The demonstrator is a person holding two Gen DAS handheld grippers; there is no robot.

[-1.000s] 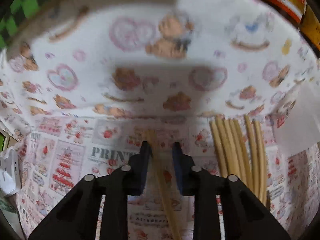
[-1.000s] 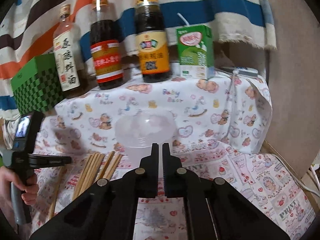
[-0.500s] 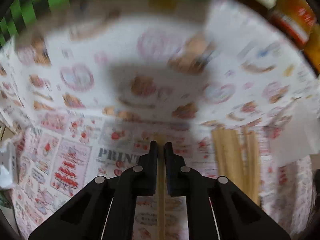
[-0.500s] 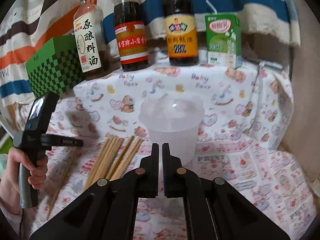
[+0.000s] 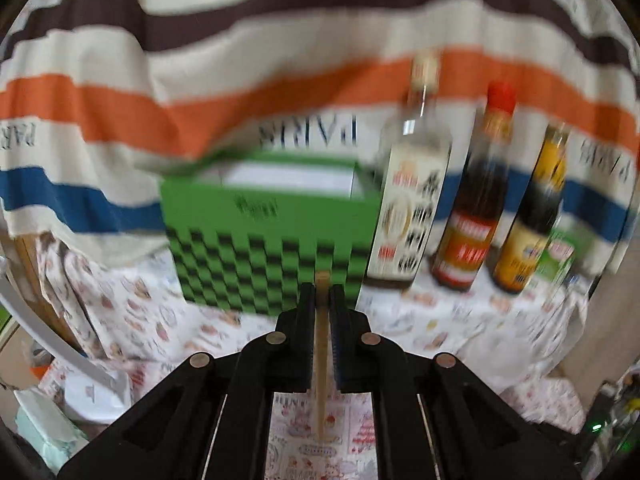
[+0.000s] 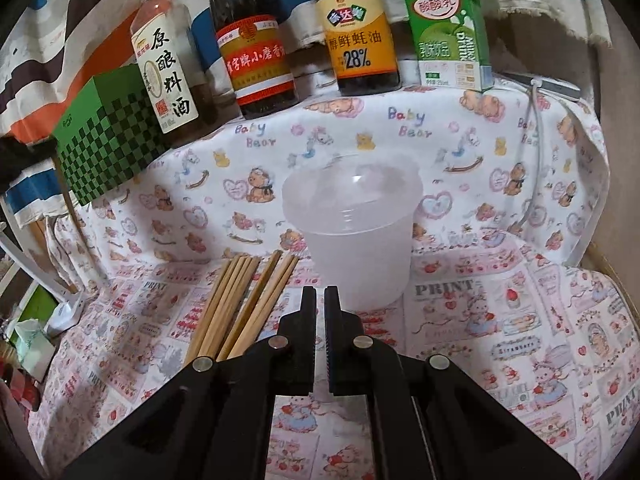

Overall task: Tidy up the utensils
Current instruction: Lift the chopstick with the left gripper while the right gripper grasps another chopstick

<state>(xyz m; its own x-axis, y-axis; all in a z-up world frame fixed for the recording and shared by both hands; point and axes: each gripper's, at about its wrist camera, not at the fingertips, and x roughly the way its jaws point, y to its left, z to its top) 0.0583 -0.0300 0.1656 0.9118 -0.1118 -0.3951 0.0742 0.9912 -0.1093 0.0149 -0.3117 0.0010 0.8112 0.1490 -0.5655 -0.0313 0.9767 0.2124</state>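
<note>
Lifted off the desk (image 6: 500, 300) since 0.5 s ago, the left gripper (image 5: 322, 292) now faces the green checkered box (image 5: 272, 252) and bottles, clamping 1 chopstick (image 5: 321, 360). Ahead of the right gripper (image 6: 319, 294), whose jaws stand narrow and empty, sits the clear cup (image 6: 356, 240), with the chopstick bundle (image 6: 244, 300) just left of it. Risk: the thin stick could pivot in the grip and miss the cup. A bear-print cloth covers the desk; striped fabric hangs behind.

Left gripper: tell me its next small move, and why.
Probably carry it toward the translucent plastic cup. The left gripper is shut on a single chopstick, lifted off the cloth, while the other chopsticks lie beside the cup, which stands upright, open and empty.
</note>
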